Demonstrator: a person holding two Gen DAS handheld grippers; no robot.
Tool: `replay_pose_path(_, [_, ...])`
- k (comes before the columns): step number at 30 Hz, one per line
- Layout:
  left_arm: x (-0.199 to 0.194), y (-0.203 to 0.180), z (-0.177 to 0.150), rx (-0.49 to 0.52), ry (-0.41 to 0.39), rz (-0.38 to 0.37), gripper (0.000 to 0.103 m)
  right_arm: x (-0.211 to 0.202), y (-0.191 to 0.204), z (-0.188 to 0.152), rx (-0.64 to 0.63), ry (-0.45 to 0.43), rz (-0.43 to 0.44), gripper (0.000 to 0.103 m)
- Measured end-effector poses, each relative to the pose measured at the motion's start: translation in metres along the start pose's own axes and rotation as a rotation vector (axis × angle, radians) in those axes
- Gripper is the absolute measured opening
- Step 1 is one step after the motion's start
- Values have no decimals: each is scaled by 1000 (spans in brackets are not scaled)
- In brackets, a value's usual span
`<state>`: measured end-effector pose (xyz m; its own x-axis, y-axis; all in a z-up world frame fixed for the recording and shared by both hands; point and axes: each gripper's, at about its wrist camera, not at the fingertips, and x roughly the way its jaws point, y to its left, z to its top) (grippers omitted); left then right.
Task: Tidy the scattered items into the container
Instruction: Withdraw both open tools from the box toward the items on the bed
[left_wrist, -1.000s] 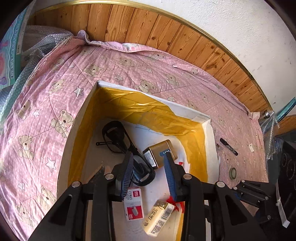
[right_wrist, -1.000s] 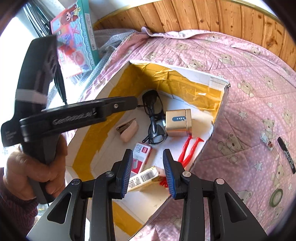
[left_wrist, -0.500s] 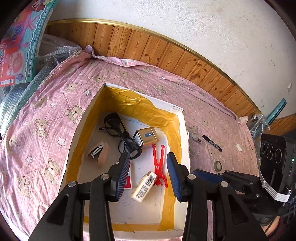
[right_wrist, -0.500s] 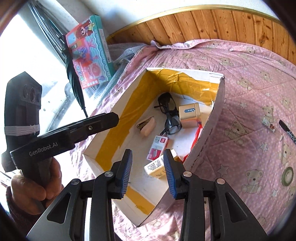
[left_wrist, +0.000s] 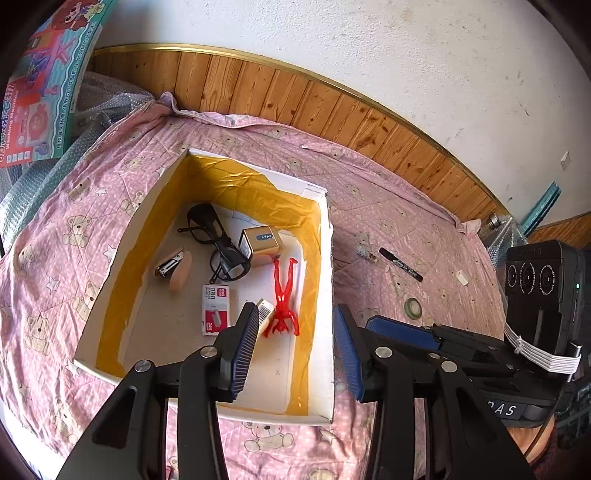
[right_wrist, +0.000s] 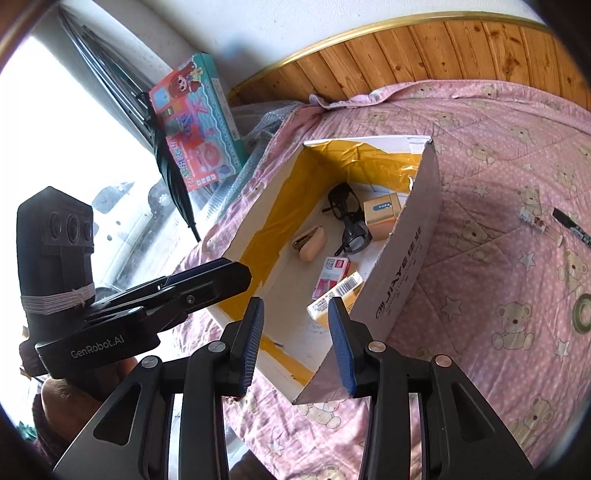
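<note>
A white cardboard box (left_wrist: 330, 258) lined with yellow tape lies on the pink bear quilt. Inside it are black glasses (left_wrist: 210, 236), a gold box (left_wrist: 260, 243), a stapler (left_wrist: 175, 266), a staples pack (left_wrist: 216, 310), a red figure (left_wrist: 284, 295) and a barcoded eraser pack (right_wrist: 334, 295). Out on the quilt to the right lie a black marker (left_wrist: 400, 264), a tape roll (left_wrist: 412, 307) and a small printed piece (left_wrist: 364, 252). My left gripper (left_wrist: 295, 325) hangs open and empty above the box's near right corner. My right gripper (right_wrist: 295, 317) is open and empty above the box's near end.
A wooden panel wall runs behind the quilt. A colourful toy box (right_wrist: 192, 122) and bubble wrap (left_wrist: 44, 173) sit at the quilt's far left by a window. A person's hand (right_wrist: 66, 398) holds the left gripper's handle.
Both grippers have pulled back and up from the box, so the whole box and more quilt show. The left gripper has risen out of the box interior. Items have not moved.
</note>
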<state>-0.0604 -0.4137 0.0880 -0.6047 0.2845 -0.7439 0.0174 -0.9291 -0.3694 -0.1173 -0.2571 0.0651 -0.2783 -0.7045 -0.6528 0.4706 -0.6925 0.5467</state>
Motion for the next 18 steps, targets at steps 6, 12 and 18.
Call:
replay_pose_path(6, [6, -27, -8, 30, 12, -8, 44, -19, -18, -16, 40, -24, 0, 40])
replay_pose_path(12, [18, -61, -17, 90, 31, -1, 45, -38, -45, -30, 94, -53, -8, 40])
replay_pose_path(18, [32, -90, -21, 126, 51, -10, 45, -55, -75, -42, 156, -82, -24, 40])
